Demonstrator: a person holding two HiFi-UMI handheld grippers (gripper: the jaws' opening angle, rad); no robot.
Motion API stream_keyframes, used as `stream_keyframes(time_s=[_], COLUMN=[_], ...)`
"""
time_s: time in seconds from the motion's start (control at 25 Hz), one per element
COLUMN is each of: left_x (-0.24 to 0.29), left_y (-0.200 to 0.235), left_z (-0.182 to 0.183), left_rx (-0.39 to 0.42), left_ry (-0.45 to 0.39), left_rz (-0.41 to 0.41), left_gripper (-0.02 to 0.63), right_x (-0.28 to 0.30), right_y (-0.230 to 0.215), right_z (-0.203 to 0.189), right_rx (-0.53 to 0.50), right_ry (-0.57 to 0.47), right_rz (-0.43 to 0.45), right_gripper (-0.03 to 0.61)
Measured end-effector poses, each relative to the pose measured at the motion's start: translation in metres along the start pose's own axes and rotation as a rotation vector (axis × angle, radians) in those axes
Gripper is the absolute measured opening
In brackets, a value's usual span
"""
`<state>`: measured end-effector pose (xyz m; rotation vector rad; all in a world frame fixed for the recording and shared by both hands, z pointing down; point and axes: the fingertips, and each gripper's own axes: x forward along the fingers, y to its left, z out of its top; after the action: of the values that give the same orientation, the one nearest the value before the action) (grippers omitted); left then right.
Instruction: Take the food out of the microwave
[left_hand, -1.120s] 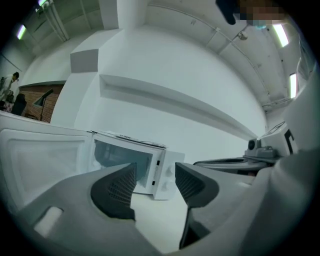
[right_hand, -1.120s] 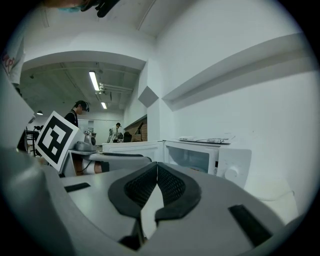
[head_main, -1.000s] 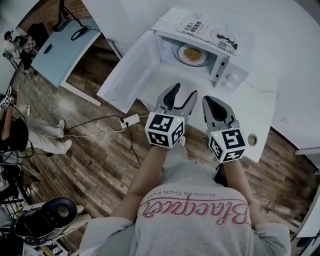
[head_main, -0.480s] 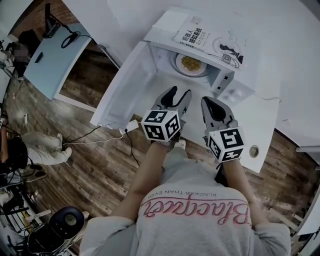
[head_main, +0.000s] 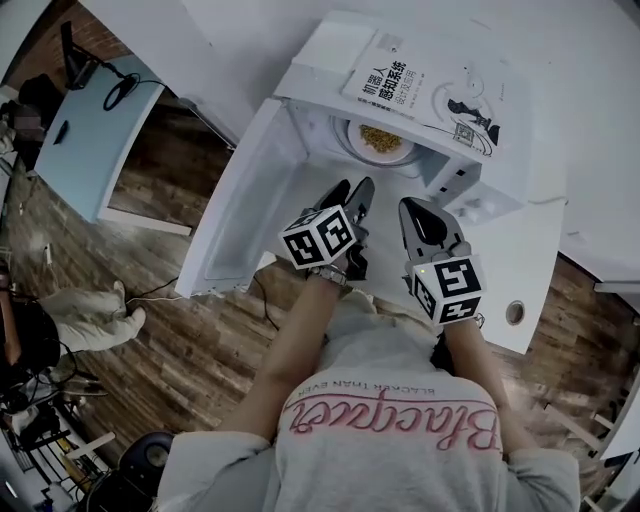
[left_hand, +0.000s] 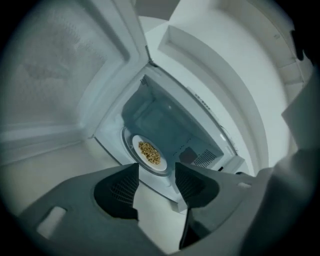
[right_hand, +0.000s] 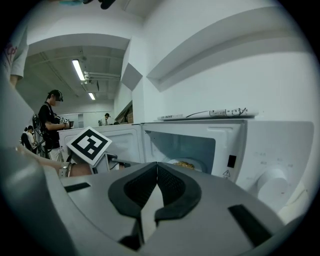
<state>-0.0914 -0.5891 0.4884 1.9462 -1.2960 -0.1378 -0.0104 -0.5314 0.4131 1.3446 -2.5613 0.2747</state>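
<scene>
A white microwave (head_main: 470, 175) stands on a white table with its door (head_main: 250, 210) swung open to the left. Inside, on the turntable, sits a white plate of yellow-brown food (head_main: 380, 140), also seen in the left gripper view as the plate (left_hand: 149, 154) and in the right gripper view as the plate (right_hand: 184, 163). My left gripper (head_main: 350, 187) is open and empty, just in front of the cavity mouth, and the plate shows above its jaws (left_hand: 156, 175). My right gripper (right_hand: 157, 166) is shut on nothing and hangs to the right, short of the control panel (right_hand: 272, 182).
A book (head_main: 430, 75) lies on top of the microwave. The open door blocks the left side of the cavity. A light blue table (head_main: 100, 120) stands at far left, and cables run over the wooden floor (head_main: 190, 330). Other people (right_hand: 50, 117) stand in the background.
My left gripper has moved forward toward the microwave opening and rolled, its marker cube turning. The right gripper has barely shifted. The microwave now sits closer and larger in the head view.
</scene>
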Motion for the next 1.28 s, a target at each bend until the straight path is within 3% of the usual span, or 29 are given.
stream_keyframes(time_s=[0.28, 0.48, 0.72, 1.08, 1.28], left_x=[0.037, 0.057, 0.077, 0.091, 0.092], left_y=[0.024, 0.037, 0.051, 0.064, 0.067], left_z=[0.003, -0.007, -0.011, -0.011, -0.011], left_rx=[-0.19, -0.383, -0.483, -0.539, -0.573], left_ry=[0.023, 0.07, 0.086, 0.059, 0.041], left_rz=[0.0, 0.006, 0.062, 0.166, 0.172], left_gripper=[0.232, 0.232, 0.233, 0.233, 0.244], right_x=[0.021, 0.031, 0.041, 0.051, 0.052], right_y=[-0.004, -0.011, -0.025, -0.028, -0.029], right_z=[-0.016, -0.021, -0.028, -0.036, -0.037], right_rx=[-0.004, -0.004, 0.001, 0.013, 0.012], right_ry=[0.055, 0.073, 0.098, 0.121, 0.123], right_rz=[0.013, 0.013, 0.005, 0.018, 0.014], right_gripper=[0.011, 0.011, 0.011, 0.011, 0.011])
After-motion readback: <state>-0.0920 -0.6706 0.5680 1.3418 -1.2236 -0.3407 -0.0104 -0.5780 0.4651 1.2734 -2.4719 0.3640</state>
